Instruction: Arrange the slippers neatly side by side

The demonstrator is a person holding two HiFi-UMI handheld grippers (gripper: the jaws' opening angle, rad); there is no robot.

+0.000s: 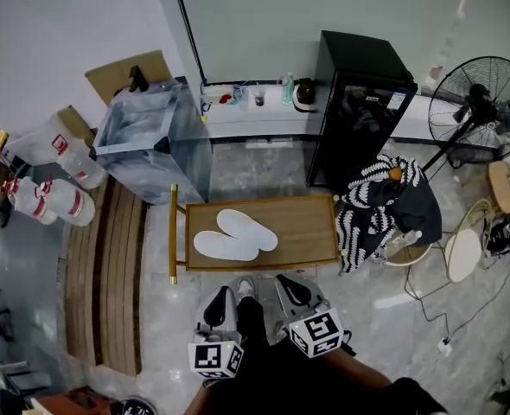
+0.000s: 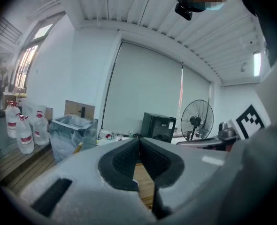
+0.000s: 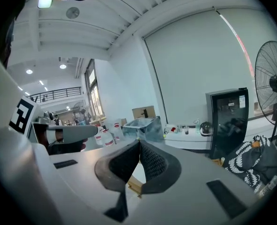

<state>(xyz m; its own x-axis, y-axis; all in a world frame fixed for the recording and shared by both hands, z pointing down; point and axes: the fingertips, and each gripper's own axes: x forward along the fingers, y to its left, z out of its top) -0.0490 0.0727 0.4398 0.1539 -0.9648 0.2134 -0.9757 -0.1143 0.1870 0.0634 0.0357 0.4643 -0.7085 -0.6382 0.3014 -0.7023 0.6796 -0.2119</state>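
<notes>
Grey-bodied and nearest: noted left gripper and right gripper side by side at the lower edge of the head view, both aimed toward the table. Found each pair of jaws pressed together with nothing between, as confirmed in each gripper's own view. Beyond them, recorded the low wooden table bearing two white slippers. Noted near slipper and far slipper meeting at their right ends and splayed apart at the left, long axes crosswise to the grippers. Judged left gripper the nearer to the pair. Could not settle which slipper overlapped the other. Saw only slivers of wood past the jaws in both gripper views.
</notes>
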